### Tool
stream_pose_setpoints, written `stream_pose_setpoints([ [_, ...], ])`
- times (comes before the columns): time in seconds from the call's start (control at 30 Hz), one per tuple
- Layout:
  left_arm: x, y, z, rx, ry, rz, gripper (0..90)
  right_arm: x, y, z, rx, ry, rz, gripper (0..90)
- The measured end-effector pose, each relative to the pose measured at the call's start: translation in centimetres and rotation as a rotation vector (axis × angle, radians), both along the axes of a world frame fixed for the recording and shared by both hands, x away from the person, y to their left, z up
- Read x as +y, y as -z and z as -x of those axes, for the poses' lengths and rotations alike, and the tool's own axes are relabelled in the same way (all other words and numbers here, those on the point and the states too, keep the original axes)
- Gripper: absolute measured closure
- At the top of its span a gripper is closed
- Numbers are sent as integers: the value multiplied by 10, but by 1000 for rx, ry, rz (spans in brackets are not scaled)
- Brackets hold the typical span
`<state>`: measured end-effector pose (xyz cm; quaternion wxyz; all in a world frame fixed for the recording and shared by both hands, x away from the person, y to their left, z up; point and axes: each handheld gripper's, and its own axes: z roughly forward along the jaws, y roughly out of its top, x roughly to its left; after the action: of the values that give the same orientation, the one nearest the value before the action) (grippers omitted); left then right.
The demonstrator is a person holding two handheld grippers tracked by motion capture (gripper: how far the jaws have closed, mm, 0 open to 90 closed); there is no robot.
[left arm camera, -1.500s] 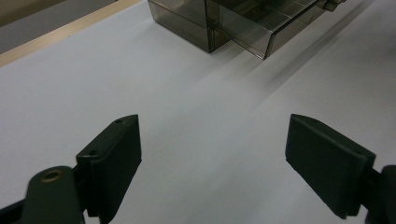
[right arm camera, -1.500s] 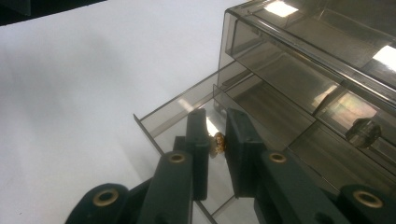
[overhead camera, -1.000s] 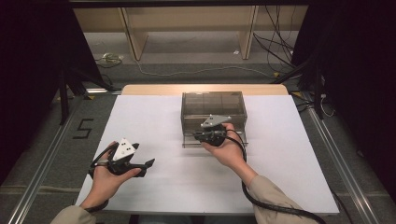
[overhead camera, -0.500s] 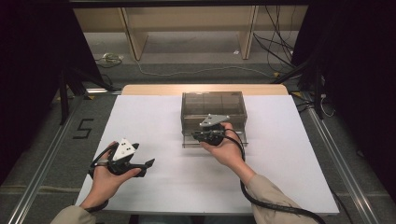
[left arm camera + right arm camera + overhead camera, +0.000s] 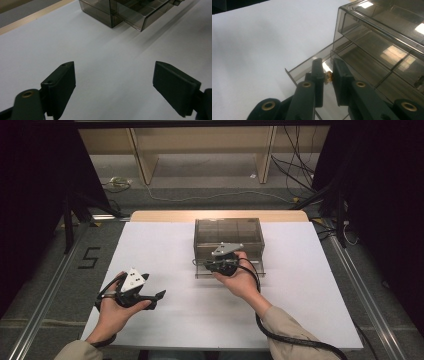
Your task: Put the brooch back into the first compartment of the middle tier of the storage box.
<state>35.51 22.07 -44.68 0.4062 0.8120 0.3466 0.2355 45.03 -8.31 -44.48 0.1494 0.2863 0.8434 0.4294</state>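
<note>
Right gripper view, right gripper (image 5: 329, 76) fingers pinching drawer knob (image 5: 328, 76), smoky drawer box (image 5: 384, 32) behind, left gripper (image 5: 113, 82) fingers spread.

High cam overhead facing fwd, tong cams close (both share smoked drawer box (image 5: 228, 240))

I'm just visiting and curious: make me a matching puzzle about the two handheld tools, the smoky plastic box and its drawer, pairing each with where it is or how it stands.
Things:
1. left gripper
2. right gripper
3. drawer
4. smoky box

States:
A. pulled partly out at the bottom
B. fingers wide apart over the bare white table
C. stands toward the far edge of the table
D. fingers closed on a small brass knob

Pairs: 1-B, 2-D, 3-A, 4-C
</note>
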Motion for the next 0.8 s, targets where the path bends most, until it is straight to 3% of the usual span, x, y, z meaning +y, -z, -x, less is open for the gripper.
stream_pose_setpoints([
  [0.8, 1, 0, 0, -2, -3, 3, 185, 7, 3, -3, 19, -13, 16, 796],
])
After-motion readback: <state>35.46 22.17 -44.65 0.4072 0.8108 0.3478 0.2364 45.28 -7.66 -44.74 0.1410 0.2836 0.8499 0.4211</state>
